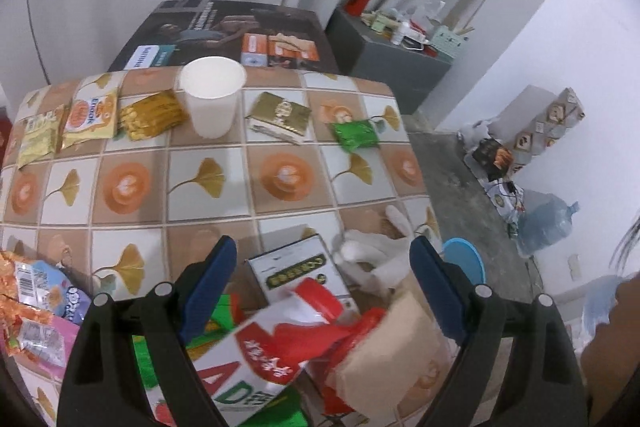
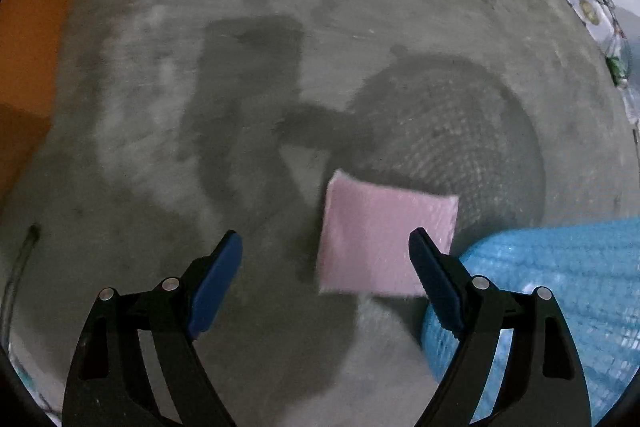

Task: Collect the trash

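Note:
In the left wrist view my left gripper (image 1: 320, 267) is open above the near edge of a tiled-pattern table (image 1: 224, 187). Below it lie a red and white wrapper (image 1: 288, 331), a white box (image 1: 296, 267), a crumpled white tissue (image 1: 372, 259) and a tan packet (image 1: 384, 347). A white paper cup (image 1: 212, 99), yellow snack packets (image 1: 88, 119), a gold packet (image 1: 280, 115) and a green packet (image 1: 356, 135) lie at the far edge. In the right wrist view my right gripper (image 2: 324, 259) is open over the concrete floor, with a pink packet (image 2: 384, 243) blurred between and beyond its fingers, beside a blue mesh bin (image 2: 560, 299).
Colourful wrappers (image 1: 36, 307) lie at the table's near left. A dark printed box (image 1: 224, 35) and a grey cabinet (image 1: 392, 63) with clutter stand behind the table. A water jug (image 1: 548, 227) and boxes sit on the floor by the right wall.

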A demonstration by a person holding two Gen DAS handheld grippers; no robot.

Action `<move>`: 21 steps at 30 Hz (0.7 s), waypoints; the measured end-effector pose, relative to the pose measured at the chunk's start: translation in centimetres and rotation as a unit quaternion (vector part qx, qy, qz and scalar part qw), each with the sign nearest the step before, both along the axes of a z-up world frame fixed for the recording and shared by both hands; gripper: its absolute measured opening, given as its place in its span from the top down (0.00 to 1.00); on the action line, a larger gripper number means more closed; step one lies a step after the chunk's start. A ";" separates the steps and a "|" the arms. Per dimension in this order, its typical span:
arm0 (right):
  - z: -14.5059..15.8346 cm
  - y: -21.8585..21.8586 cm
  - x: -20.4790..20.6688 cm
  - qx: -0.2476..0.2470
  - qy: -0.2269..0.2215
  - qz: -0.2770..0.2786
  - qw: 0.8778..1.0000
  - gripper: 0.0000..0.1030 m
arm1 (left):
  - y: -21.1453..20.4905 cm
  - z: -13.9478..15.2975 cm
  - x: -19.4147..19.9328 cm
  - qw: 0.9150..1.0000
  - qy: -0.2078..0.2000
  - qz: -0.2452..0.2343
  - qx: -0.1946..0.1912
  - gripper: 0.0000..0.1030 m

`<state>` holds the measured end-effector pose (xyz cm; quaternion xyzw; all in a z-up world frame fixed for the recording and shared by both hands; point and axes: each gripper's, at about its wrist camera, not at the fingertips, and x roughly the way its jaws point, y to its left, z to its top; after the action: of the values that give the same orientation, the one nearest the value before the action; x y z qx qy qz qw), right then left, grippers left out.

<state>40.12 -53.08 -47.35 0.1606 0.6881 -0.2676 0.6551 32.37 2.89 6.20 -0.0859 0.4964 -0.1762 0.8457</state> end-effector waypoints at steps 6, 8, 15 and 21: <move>-2.8 -3.4 -0.7 -0.037 0.036 -0.061 0.997 0.21 | 0.6 -0.6 0.3 1.000 0.002 0.007 0.012 0.16; -3.2 -4.1 -1.2 -0.047 0.044 -0.079 0.995 0.21 | 0.8 -1.1 0.5 1.000 0.009 0.010 0.015 0.16; -4.1 -4.6 -2.4 -0.020 0.053 -0.112 0.992 0.14 | 1.7 -2.6 1.0 0.999 0.031 0.027 0.003 0.16; -4.2 -2.3 -3.1 0.032 0.027 -0.091 0.995 0.13 | 2.0 -2.7 0.9 0.999 0.034 0.032 -0.002 0.16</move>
<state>37.00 -55.36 -51.57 0.2365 0.6960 -0.3083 0.6038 33.26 4.88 3.51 -0.1094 0.5213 -0.1466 0.8336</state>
